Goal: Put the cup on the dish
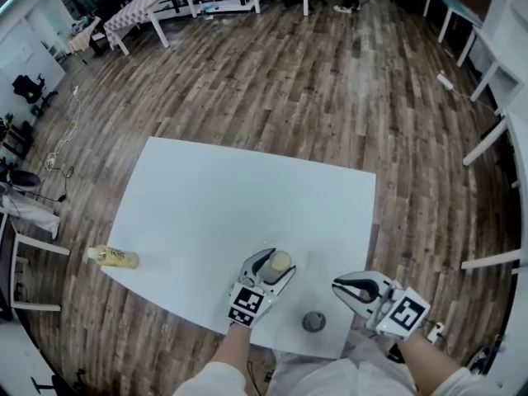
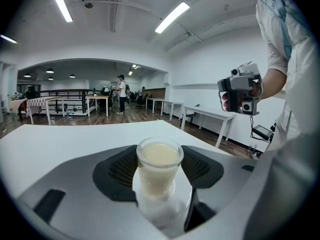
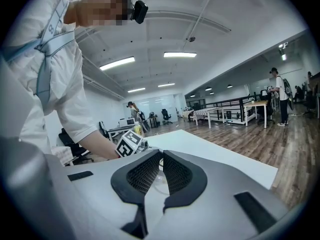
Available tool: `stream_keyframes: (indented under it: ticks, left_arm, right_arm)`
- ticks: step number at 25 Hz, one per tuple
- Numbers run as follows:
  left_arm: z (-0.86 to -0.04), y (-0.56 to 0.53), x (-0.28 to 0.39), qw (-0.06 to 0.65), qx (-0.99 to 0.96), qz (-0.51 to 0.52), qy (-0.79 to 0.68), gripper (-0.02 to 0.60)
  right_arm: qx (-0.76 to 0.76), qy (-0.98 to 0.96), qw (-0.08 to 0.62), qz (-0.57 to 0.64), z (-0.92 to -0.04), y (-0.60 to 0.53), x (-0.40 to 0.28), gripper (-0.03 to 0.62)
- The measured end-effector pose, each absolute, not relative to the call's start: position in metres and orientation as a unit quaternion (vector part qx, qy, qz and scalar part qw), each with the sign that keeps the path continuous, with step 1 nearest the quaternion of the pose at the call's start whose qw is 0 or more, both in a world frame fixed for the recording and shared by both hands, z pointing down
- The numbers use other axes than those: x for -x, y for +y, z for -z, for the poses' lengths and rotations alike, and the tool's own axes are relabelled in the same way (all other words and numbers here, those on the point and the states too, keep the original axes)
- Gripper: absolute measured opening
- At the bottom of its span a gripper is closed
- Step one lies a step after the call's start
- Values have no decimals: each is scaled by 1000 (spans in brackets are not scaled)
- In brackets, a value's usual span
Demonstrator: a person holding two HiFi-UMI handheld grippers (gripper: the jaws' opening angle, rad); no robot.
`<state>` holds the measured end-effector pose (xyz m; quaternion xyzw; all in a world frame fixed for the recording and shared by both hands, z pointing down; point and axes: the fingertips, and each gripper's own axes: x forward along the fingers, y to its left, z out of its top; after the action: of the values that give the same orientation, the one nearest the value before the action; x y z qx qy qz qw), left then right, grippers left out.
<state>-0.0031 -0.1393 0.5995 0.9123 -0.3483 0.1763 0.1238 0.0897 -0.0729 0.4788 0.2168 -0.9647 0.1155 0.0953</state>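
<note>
A small clear cup [image 1: 280, 261] of creamy liquid stands upright between the jaws of my left gripper [image 1: 272, 266], which is shut on it near the table's front edge. In the left gripper view the cup [image 2: 159, 164] fills the gap, with a black pad [image 2: 117, 170] against each side. The dish [image 1: 313, 322] is a small grey round piece on the table, just right of and nearer than the cup. My right gripper [image 1: 341, 285] hovers right of the dish, shut and empty. Its pads [image 3: 176, 173] leave only a slit in the right gripper view.
A yellow bottle [image 1: 115, 257] lies at the front left corner of the white table [image 1: 223, 213]. Wood floor surrounds the table, with other tables and people far off. The person's sleeves are at the near edge.
</note>
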Motion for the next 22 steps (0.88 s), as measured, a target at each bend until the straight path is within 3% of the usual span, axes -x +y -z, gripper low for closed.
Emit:
stream_keyframes:
  ticks: [22]
  left_arm:
    - [-606, -147, 4, 123, -915, -153, -352, 270]
  right_arm:
    - [-216, -964, 105, -115, -477, -74, -83, 34]
